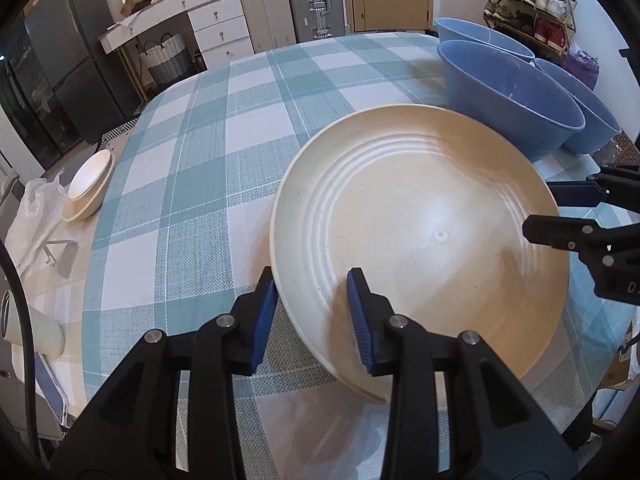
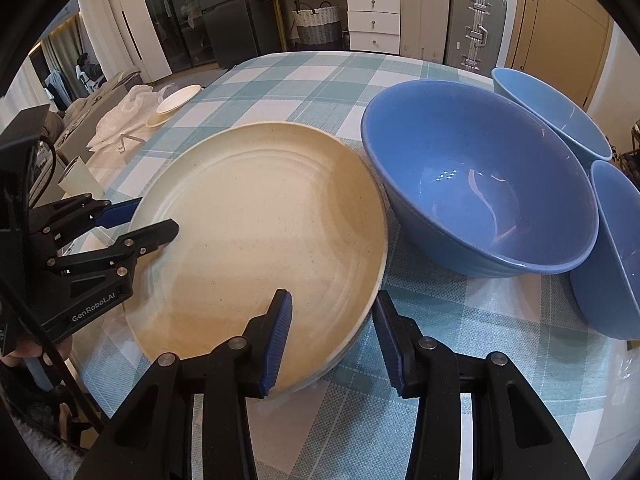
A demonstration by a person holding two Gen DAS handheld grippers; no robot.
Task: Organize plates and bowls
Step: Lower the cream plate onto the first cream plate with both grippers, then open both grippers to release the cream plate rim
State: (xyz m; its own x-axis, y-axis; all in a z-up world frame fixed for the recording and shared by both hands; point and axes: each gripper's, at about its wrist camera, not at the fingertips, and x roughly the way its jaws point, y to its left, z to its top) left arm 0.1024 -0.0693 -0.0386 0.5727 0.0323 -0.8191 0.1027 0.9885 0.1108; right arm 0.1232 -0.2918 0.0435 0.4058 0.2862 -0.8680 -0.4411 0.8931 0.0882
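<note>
Now cream plate [image 1: 420, 216] face up, nearly level, rim between both grippers' jaws.

Both wrist views look steeply down, close over the cream plate [image 1: 420, 240] [image 2: 260, 240], from its opposite sides, sharing the blue bowls [image 1: 508, 96] [image 2: 480, 176] at two o'clock.

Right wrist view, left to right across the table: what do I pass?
Left gripper → cream plate → big blue bowl → blue bowl at the right edge.
</note>
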